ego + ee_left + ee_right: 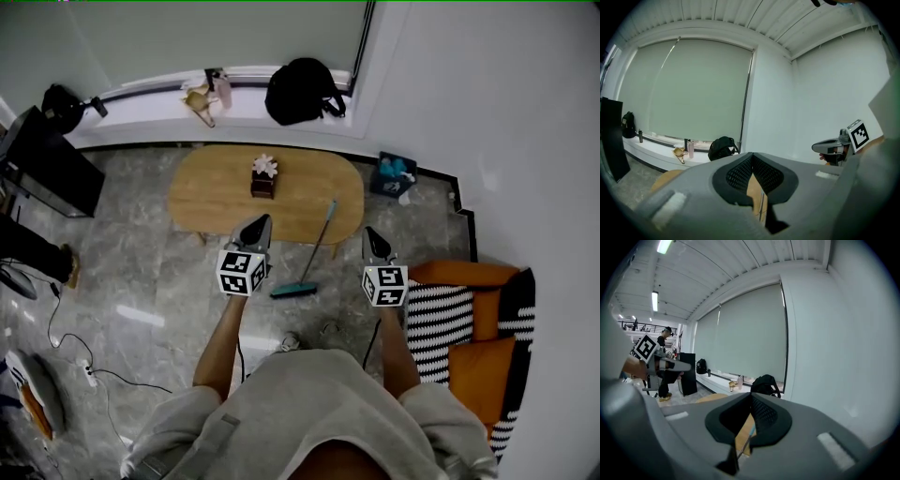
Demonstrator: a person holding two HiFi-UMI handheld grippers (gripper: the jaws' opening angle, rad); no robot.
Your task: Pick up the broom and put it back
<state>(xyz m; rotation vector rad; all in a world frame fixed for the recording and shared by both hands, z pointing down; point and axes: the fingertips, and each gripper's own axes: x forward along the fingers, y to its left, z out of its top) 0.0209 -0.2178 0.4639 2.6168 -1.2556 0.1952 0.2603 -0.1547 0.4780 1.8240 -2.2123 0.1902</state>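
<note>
The broom [309, 259] has a teal head on the floor, and its thin handle leans up against the front edge of the oval wooden table [211, 202]. Both grippers are held out level above the floor, on either side of the broom and apart from it. My left gripper [260, 223] is to the broom's left, its jaws closed to a point with nothing in them. My right gripper [374, 233] is to its right, also shut and empty. In the right gripper view a sliver of the teal handle [746, 438] shows below the closed tips [751, 395]. The left gripper view has its tips [752, 154] together too.
A small flower box [263, 178] stands on the table. A black backpack [302, 91] sits on the window ledge. An orange armchair with a striped cushion [469, 328] is at the right, a black cabinet [47, 164] at the left, and cables [89, 375] lie on the floor.
</note>
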